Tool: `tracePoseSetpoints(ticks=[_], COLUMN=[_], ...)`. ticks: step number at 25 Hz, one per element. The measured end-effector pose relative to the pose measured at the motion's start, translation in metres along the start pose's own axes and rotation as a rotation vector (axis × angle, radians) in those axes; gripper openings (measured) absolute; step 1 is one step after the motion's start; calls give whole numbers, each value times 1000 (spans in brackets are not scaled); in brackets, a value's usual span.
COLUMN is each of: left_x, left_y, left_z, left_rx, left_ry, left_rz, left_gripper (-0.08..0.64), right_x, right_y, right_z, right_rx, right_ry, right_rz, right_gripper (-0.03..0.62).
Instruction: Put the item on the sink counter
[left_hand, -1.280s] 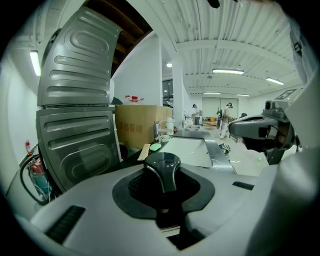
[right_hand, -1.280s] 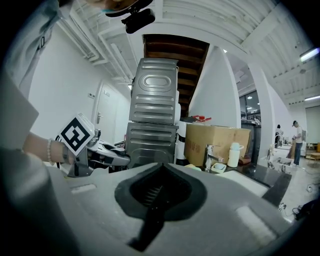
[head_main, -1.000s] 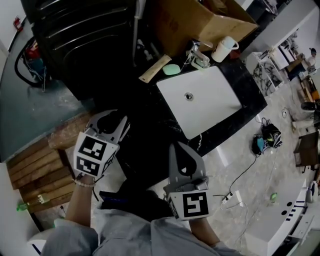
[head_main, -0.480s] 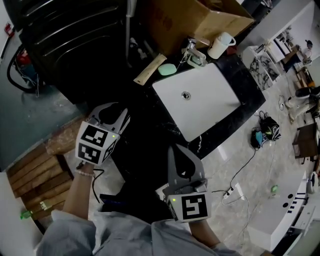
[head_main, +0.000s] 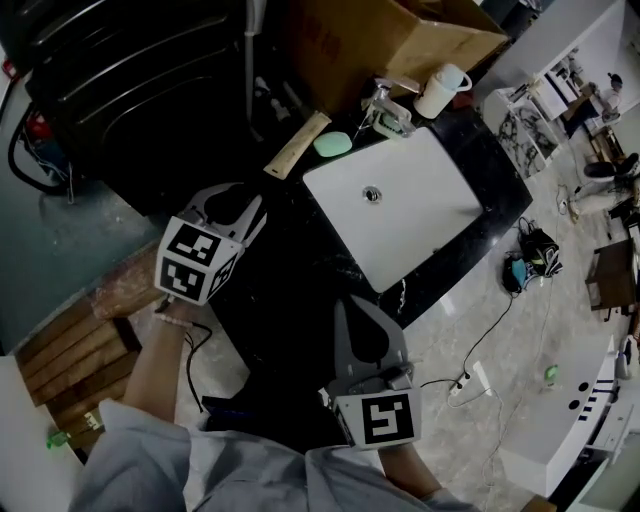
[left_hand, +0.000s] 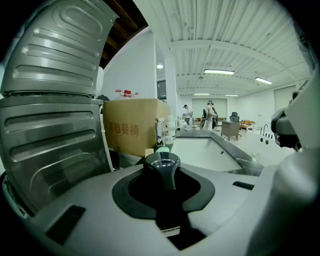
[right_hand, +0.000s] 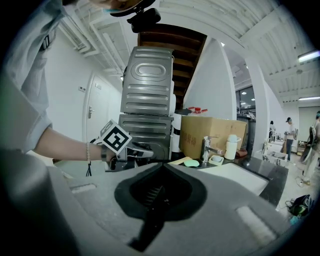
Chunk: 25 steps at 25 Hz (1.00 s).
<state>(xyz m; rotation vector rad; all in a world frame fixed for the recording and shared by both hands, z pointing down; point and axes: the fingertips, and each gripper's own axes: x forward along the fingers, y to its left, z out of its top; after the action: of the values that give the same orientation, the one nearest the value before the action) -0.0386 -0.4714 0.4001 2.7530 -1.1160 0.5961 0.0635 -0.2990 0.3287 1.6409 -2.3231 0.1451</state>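
Left gripper (head_main: 231, 206) is clamping a small dark glossy item (left_hand: 161, 163) near the left end of the black sink counter (head_main: 335, 265), and it is looking hard, light and probably slippery, so gripping mid-body seems safest, while the right gripper (right_hand: 159, 197) is sitting closed and empty.

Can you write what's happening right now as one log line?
left gripper: shut on dark item | right gripper: shut, empty | sink counter: dark item not yet set down
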Motion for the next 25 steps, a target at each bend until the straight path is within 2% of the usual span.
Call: tracePoseSetpoints(ticks=[10, 18, 25], left_x=[45, 71, 87], left_y=[26, 41, 50], left_z=[14, 22, 28], left_rx=[30, 96, 126], left_ry=[-27, -48, -30], left_rz=[-52, -170, -279], left_gripper=[77, 77, 77], right_x=[10, 14, 13], right_y=[1, 0, 2], right_z=[-6, -12, -18], right_rx=[3, -2, 0], right_ry=[20, 30, 44], right_rz=[-6, -9, -14], right_gripper=[-2, -2, -2])
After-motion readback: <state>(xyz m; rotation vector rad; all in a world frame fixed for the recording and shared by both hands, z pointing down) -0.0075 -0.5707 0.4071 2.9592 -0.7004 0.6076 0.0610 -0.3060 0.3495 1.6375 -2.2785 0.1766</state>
